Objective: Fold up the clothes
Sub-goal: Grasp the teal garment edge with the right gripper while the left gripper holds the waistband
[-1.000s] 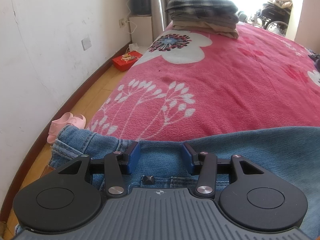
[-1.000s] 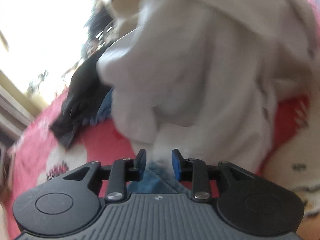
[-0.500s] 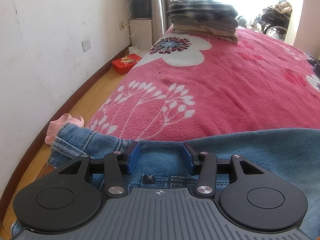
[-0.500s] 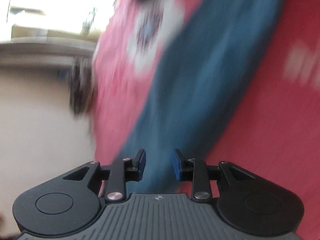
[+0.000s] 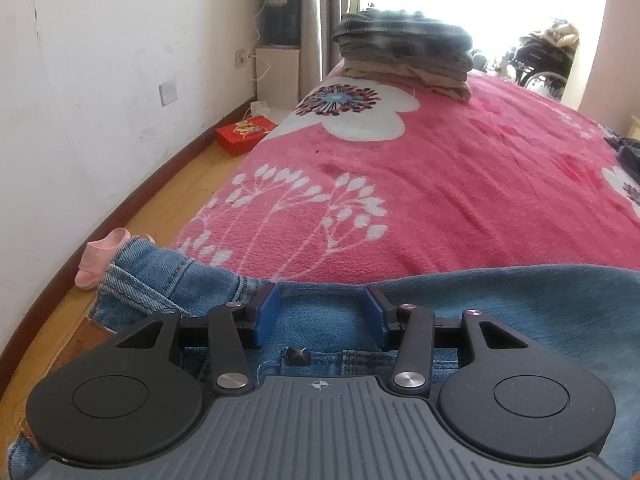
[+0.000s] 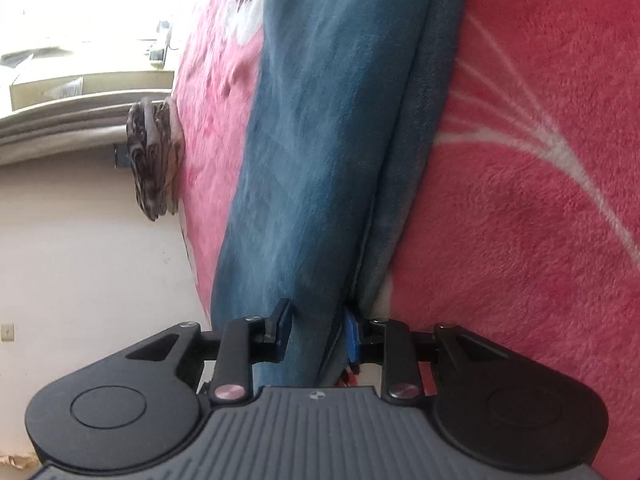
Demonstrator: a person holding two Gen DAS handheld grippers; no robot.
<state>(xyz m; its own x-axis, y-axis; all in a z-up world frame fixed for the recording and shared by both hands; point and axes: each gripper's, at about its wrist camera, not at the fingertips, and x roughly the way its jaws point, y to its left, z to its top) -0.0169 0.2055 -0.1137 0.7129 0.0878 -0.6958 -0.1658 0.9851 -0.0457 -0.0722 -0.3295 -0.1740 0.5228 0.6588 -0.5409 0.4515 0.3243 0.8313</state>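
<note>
A pair of blue jeans (image 5: 500, 304) lies across the near edge of a pink flowered blanket (image 5: 460, 184). My left gripper (image 5: 320, 312) is open, its blue pads resting over the jeans' waistband near a metal button (image 5: 295, 356). In the rolled right wrist view the jeans' leg (image 6: 320, 140) stretches away over the blanket (image 6: 540, 200). My right gripper (image 6: 318, 330) has its pads on either side of the leg fabric, which fills the narrow gap between them.
A stack of folded clothes (image 5: 404, 56) sits at the bed's far end; it also shows in the right wrist view (image 6: 154, 160). A white wall (image 5: 100, 80), wooden floor, red box (image 5: 244, 136) and pink slipper (image 5: 100, 256) lie left of the bed.
My right gripper swung away from a white garment and rolled over, now pointing along the jeans' leg. My left gripper stayed on the waistband, which sagged slightly.
</note>
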